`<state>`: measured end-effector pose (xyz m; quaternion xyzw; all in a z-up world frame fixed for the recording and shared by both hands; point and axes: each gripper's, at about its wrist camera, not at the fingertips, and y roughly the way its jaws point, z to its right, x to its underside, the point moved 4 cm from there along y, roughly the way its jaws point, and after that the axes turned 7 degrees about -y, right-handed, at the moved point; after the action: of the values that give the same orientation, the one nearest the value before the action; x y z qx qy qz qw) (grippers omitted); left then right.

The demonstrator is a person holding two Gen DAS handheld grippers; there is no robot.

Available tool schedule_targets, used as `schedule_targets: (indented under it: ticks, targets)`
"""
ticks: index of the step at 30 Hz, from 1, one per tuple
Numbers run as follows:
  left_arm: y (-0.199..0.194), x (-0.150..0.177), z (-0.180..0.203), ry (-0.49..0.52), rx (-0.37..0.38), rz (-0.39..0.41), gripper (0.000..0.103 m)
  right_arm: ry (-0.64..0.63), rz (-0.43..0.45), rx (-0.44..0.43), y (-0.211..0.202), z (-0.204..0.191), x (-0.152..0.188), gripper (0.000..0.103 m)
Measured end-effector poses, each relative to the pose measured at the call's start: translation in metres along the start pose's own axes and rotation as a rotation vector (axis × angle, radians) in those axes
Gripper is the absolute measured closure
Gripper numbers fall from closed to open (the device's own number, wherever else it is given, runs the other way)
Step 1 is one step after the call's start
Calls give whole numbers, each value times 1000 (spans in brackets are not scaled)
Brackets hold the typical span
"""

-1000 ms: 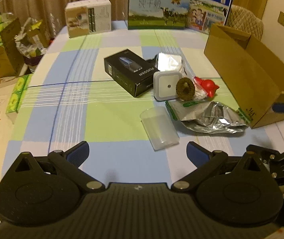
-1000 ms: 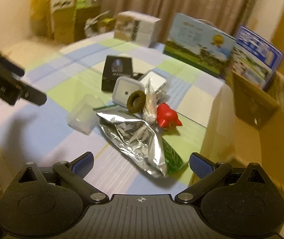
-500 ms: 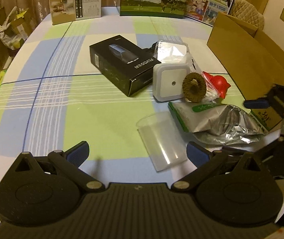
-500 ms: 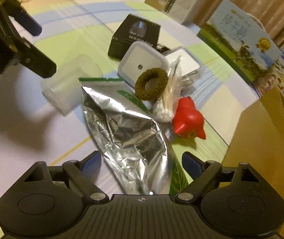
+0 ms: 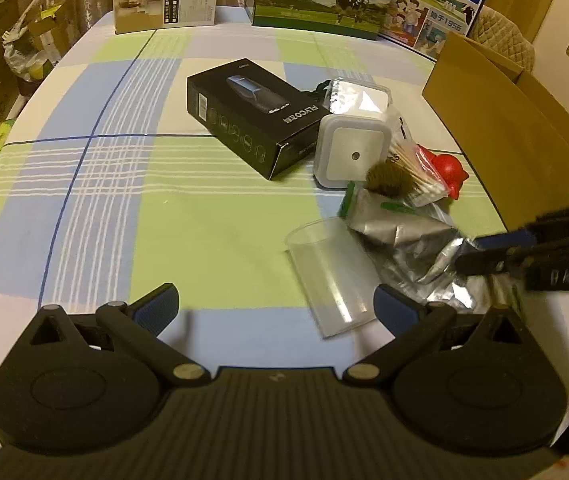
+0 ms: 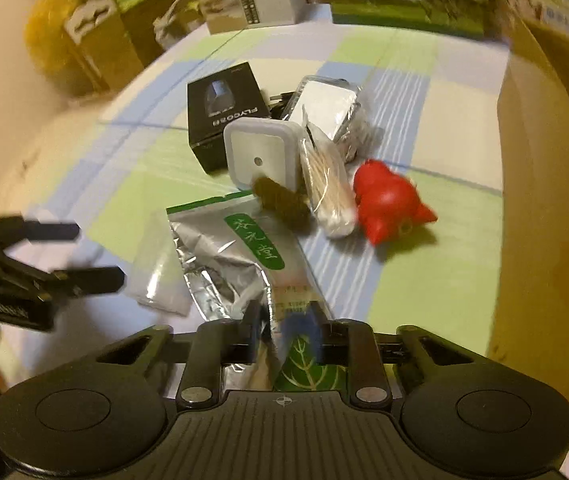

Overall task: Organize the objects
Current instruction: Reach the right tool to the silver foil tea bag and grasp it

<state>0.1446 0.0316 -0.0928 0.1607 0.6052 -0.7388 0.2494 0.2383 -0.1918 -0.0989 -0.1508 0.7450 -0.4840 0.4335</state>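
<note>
At the bottom centre of the right wrist view, the right gripper [image 6: 282, 338] has its fingers pressed onto the near edge of the silver foil pouch [image 6: 220, 252], pinching it; the pinched end is partly hidden behind the finger pads and blurred. In the left wrist view the same pouch [image 5: 400, 232] lies right of centre, its right part covered by the right gripper's dark fingers, which enter from the right edge. The left gripper [image 5: 276, 306] is spread wide at the lower middle, holding nothing, with the clear plastic cup [image 5: 330, 272] lying on its side just ahead of its right finger. Beyond the pouch sit a brown hair tie [image 5: 390, 180], a cotton swab packet [image 5: 418, 172] and a red toy [image 5: 450, 170] (mostly hidden behind the swabs). The cardboard box [image 5: 512, 128] is cut off at the right edge.
</note>
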Motion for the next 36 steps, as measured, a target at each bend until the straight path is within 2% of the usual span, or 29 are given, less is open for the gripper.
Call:
schedule_targets:
  ticks: [2, 6, 10, 13, 15, 22, 28, 33, 36]
  targets:
    - [0, 1, 1, -2, 0, -1, 1, -39, 10, 25, 1, -4, -3, 78]
    - [0, 1, 4, -7, 2, 0, 1, -205, 10, 93, 1, -26, 4, 42]
    - [0, 1, 2, -16, -3, 0, 1, -275, 1, 53, 9, -36, 10, 35]
    - [0, 1, -2, -31, -5, -4, 1, -354, -38, 90, 27, -37, 10, 31]
    - [2, 2, -5, -42, -3, -8, 1, -391, -30, 72, 35, -38, 8, 30]
    - [8, 2, -5, -55, 10, -19, 1, -318, -37, 28, 45, -33, 0, 30]
    - [4, -1, -7, -73, 7, 0, 1, -398, -71, 3, 39, -44, 10, 27]
    - [7, -2, -6, -73, 7, -6, 1, -369, -80, -10, 45, -41, 9, 21]
    - [8, -2, -6, -72, 6, -6, 1, -421, -88, 7, 46, -46, 14, 20]
